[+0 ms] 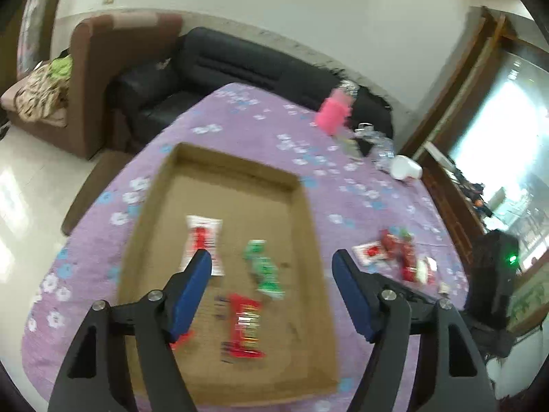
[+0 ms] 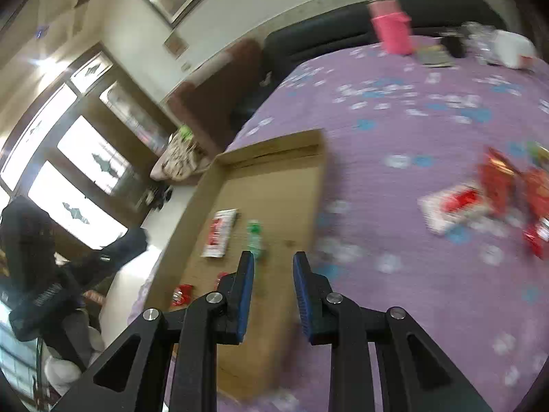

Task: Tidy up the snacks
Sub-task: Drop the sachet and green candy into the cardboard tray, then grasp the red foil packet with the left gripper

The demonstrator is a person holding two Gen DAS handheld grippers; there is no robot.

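A shallow cardboard tray [image 1: 308, 226] lies on the purple flowered tablecloth [image 1: 240, 123]. In it lie a white-and-red packet [image 1: 203, 240], a green packet [image 1: 264, 267] and a red packet [image 1: 244, 326]; another red one is partly hidden behind my left finger. My left gripper [image 1: 272, 267] is wide open and empty above the tray. A pile of red, white and green snacks [image 1: 398, 257] lies on the cloth right of the tray. In the right wrist view, my right gripper [image 2: 273, 264] is partly open and empty over the tray's [image 2: 206, 185] right edge, with the snack pile [image 2: 494, 192] to its right.
A pink container [image 1: 332, 116], a dark flat item, clear plastic and a white cup [image 1: 406, 168] stand at the table's far side. A black sofa [image 1: 219, 65] and a brown armchair [image 1: 92, 79] lie beyond the table. A person in dark clothes [image 2: 41, 274] is at the left of the right wrist view.
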